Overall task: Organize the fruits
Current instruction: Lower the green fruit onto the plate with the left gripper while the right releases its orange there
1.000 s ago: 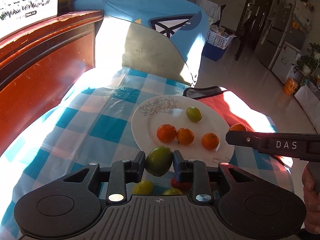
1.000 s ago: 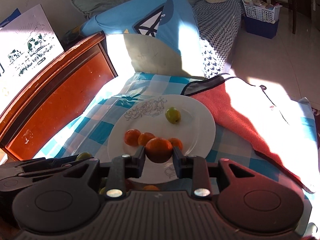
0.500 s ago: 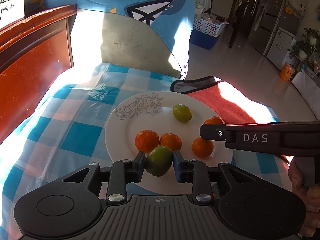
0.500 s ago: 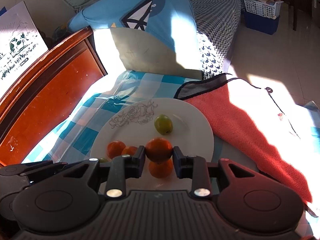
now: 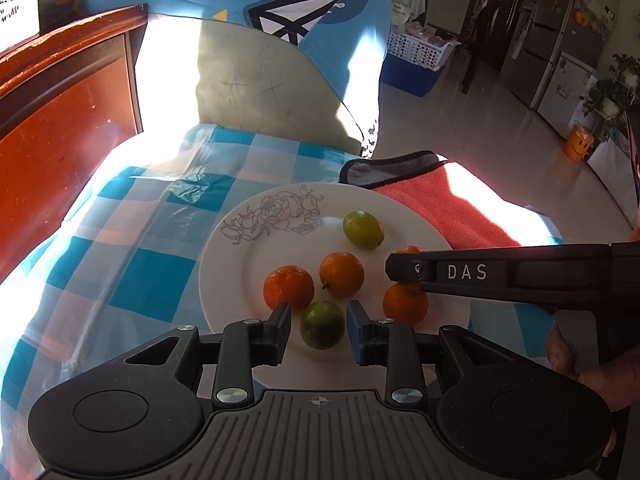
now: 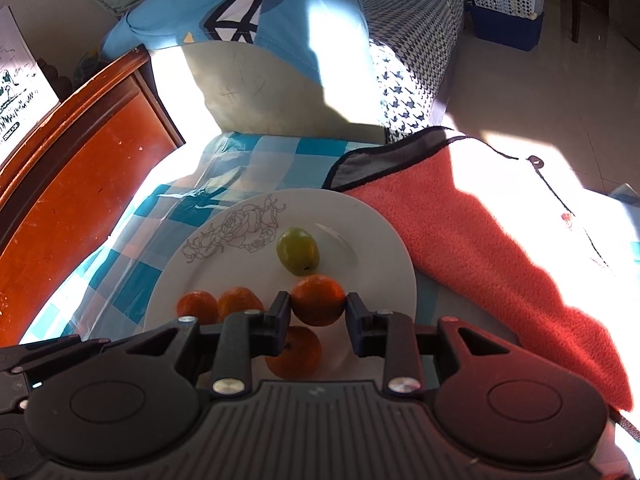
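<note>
A white plate (image 5: pixel 248 272) with a flower drawing sits on the blue checked cloth (image 5: pixel 132 264). It holds three oranges (image 5: pixel 341 274) and a green fruit (image 5: pixel 363 230) near its far side. My left gripper (image 5: pixel 318 320) is open around a second green fruit (image 5: pixel 322 324), which rests on the plate's near rim with a gap beside the left pad. My right gripper (image 6: pixel 318 308) is shut on an orange (image 6: pixel 318 300) just over the plate (image 6: pixel 360 232), and its jaws are opening. From the left wrist, one of its fingers (image 5: pixel 464 272), marked DAS, reaches in from the right.
A coral towel (image 6: pixel 480 248) lies right of the plate, partly under its rim. A red-brown wooden board (image 5: pixel 60 128) rises along the left. A blue cushion (image 5: pixel 260 12) stands behind the cloth. A person's hand (image 5: pixel 580 364) grips the right gripper's handle.
Both grippers moved forward and down over the plate. The left jaws, shut on the green fruit before, now stand apart from it and it rests on the plate. The right still carries its orange.
</note>
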Motion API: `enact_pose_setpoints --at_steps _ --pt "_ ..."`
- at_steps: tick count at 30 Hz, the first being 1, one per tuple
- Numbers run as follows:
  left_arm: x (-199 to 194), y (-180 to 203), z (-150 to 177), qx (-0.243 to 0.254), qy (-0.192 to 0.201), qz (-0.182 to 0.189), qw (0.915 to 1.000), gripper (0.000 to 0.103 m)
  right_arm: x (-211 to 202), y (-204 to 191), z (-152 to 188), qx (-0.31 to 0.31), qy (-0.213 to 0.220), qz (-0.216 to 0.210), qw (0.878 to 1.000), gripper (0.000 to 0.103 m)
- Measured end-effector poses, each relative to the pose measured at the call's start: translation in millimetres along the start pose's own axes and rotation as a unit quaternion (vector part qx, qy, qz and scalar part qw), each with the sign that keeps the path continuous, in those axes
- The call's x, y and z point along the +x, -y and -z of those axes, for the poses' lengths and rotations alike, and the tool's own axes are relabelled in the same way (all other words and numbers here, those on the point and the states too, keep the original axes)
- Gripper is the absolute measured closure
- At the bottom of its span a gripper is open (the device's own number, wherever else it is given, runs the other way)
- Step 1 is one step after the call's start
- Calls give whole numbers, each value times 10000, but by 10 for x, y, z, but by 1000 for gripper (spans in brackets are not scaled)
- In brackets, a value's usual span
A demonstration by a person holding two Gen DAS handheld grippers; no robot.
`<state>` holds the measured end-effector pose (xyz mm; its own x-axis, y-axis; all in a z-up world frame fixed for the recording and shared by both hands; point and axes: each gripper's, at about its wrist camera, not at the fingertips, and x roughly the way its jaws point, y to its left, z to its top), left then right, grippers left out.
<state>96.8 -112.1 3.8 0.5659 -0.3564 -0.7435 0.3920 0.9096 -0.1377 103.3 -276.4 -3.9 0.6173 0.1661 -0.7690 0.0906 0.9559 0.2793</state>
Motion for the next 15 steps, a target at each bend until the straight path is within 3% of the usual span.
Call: enact_pose_setpoints --at_steps 2,7,9,15 --pt "-16 23 -16 28 -11 -49 10000 69 -6 -8 -10 12 21 -11 10000 64" --pt "-139 44 -28 39 122 -132 9998 37 -52 -58 -28 -68 46 -37 10000 56" --pt "-197 38 -37 50 143 -244 9996 29 -83 -95 -24 -170 81 -20 9998 52" --pt "-379 -52 -30 -89 141 -452 9988 18 -236 -202 -38 -393 261 83 9989 43"
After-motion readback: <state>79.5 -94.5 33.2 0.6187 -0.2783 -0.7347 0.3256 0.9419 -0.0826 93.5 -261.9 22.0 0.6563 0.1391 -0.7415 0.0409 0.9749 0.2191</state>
